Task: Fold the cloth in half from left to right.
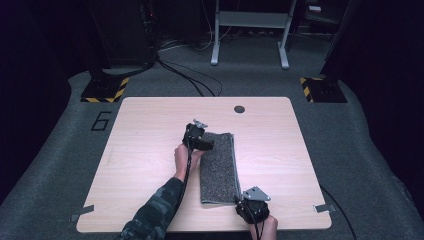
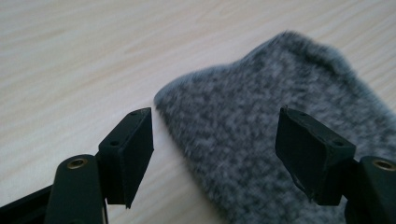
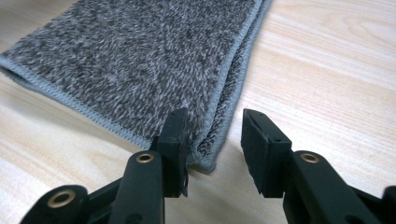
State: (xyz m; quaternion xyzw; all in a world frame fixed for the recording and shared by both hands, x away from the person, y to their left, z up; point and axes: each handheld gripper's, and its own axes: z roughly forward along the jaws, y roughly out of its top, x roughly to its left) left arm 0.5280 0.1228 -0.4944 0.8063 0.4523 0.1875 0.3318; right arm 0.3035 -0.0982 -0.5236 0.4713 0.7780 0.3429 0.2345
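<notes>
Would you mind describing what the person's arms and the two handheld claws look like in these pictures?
The left claw and the right claw are black, each topped by a grey three-cornered plate, with a black cable trailing back along the hand. Up close, their jaws are flat black blocks with small screw holes, on black arms with brass-coloured rivets. The person's left forearm wears a dark camouflage-patterned sleeve.

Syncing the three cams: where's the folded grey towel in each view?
High view: towel lies lengthwise mid-table, between left gripper at its far end and right gripper at its near right corner.
Left gripper view: a rounded end, centre to right, reaching in between the open jaws.
Right gripper view: upper left, its stitched corner at the open jaws.
Shared landmark: the light wooden table under it.
</notes>
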